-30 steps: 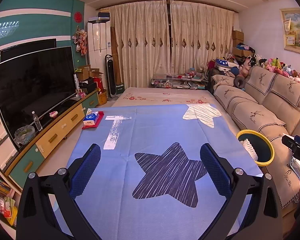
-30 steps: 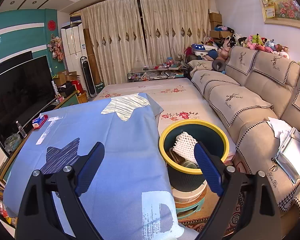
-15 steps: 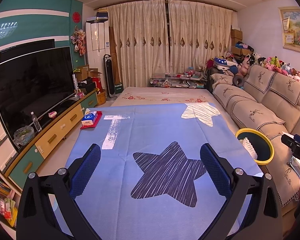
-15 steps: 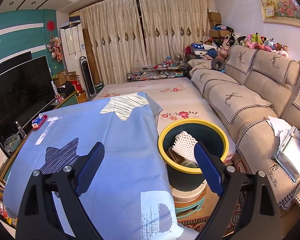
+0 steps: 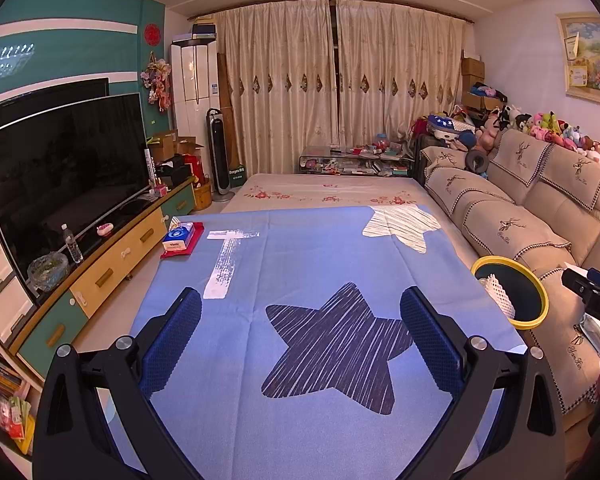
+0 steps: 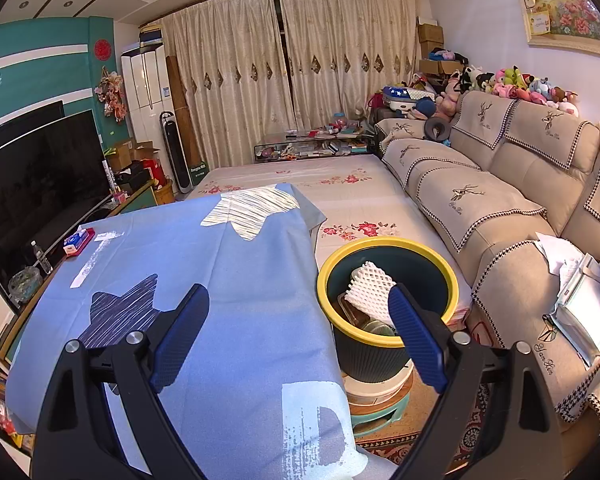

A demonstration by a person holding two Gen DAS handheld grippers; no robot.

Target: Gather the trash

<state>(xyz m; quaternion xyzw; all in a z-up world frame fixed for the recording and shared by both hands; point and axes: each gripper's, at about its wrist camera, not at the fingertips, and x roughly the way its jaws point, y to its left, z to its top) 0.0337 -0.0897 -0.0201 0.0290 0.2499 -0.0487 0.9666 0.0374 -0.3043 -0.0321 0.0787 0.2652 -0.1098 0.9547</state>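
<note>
The left gripper (image 5: 300,304) hangs over a worktop covered by a blue star-printed cloth (image 5: 320,264), its fingers (image 5: 172,336) spread wide with nothing between them. The right gripper (image 6: 298,312) points at the cloth's right edge, its fingers (image 6: 414,340) also wide and empty. Just beside that edge, between worktop and beige sofa (image 6: 500,216), stands a yellow-rimmed dark bin (image 6: 384,344) holding a white foam fruit net (image 6: 370,284) and some clear packaging, while a red-and-blue tissue pack (image 5: 180,238) lies at the cloth's far left corner.
</note>
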